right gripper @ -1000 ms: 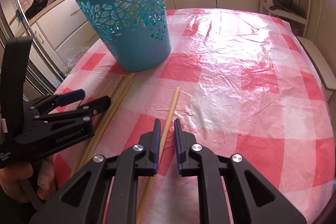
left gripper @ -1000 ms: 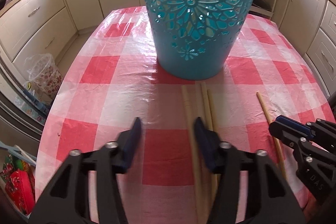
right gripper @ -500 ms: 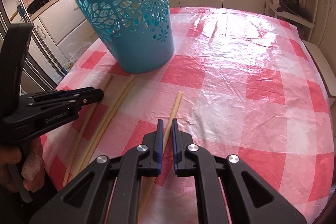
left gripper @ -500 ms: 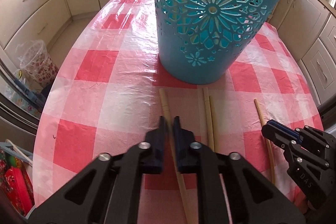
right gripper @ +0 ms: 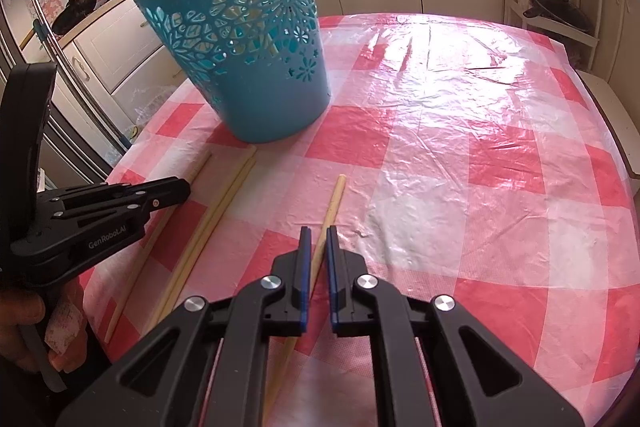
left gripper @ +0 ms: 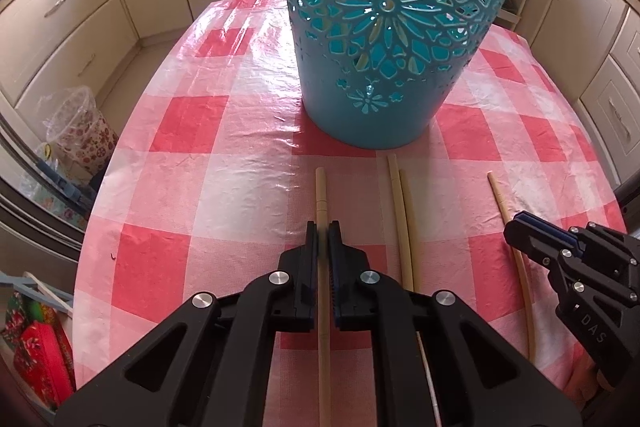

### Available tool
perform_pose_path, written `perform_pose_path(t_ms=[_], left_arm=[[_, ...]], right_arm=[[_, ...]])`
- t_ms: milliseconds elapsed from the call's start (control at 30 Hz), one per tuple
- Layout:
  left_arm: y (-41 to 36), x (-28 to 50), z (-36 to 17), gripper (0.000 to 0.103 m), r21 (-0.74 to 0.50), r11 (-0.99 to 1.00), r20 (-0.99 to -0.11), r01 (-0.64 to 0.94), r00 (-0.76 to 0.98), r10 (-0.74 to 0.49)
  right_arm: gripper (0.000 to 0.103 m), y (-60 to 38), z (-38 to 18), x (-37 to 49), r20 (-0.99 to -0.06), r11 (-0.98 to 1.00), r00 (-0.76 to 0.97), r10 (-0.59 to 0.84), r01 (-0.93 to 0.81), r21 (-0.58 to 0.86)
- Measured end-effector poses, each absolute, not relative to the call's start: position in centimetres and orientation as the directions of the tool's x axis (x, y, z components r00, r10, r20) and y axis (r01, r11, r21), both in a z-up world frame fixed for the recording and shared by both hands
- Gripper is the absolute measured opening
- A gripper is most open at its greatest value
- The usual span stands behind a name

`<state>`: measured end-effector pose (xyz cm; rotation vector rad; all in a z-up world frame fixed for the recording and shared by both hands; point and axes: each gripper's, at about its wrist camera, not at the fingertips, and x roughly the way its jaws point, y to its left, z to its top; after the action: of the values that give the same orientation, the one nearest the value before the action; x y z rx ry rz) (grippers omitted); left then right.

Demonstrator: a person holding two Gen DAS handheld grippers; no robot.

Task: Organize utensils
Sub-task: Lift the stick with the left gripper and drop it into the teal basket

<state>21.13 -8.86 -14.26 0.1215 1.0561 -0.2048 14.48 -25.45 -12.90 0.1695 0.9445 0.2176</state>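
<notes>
Left gripper (left gripper: 322, 227) pinched on chopstick (left gripper: 321, 193); right gripper (right gripper: 316, 233) nearly closed around another (right gripper: 335, 197). Lift level, tip into basket (left gripper: 384, 39)

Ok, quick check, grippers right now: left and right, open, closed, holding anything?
Left gripper: closed on a chopstick.
Right gripper: closed around another chopstick, a sliver of gap showing; whether it is lifted cannot be told.

My right tongs (right gripper: 316, 233) pinch one stick (right gripper: 333, 201). It pokes out ahead of them toward the blue bin (right gripper: 256, 67). To their left lie two sticks (right gripper: 224, 203) side by side. My left tongs (right gripper: 176, 187) sit farther left over another stick (right gripper: 160, 231).
</notes>
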Motion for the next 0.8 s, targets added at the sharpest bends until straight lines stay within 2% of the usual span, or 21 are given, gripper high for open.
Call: perform_pose_path(t_ms=[233,367,600,800], left_arm=[[-8.8,21.1,-14.2,0.005,0.004,0.971,-0.867,0.24,0.484,-0.116],[-6.9,20.4,-13.2,0.005,-0.094,0.972,-0.849,0.216,0.492,-0.192],[-1.8,18.1,-7.8,0.005,-0.269,0.947,-0.729,0.177,0.606,-0.32],[-0.2,17.4,-1.9,0.005,-0.33,0.924,-0.608,0.195,0.705,-0.366]], right_arm=[[0.008,-25.1,-13.0,14.4,-0.78,0.966,0.572,0.255,-0.106,0.237],[0.008,-25.5,-13.1,14.3,-0.776,0.962,0.572,0.266,-0.104,0.253],[0.008,-26.6,-13.2,14.5,-0.767,0.951,0.569,0.297,-0.1,0.294],[0.008,-26.7,-13.2,14.5,-0.764,0.948,0.569,0.304,-0.099,0.303]])
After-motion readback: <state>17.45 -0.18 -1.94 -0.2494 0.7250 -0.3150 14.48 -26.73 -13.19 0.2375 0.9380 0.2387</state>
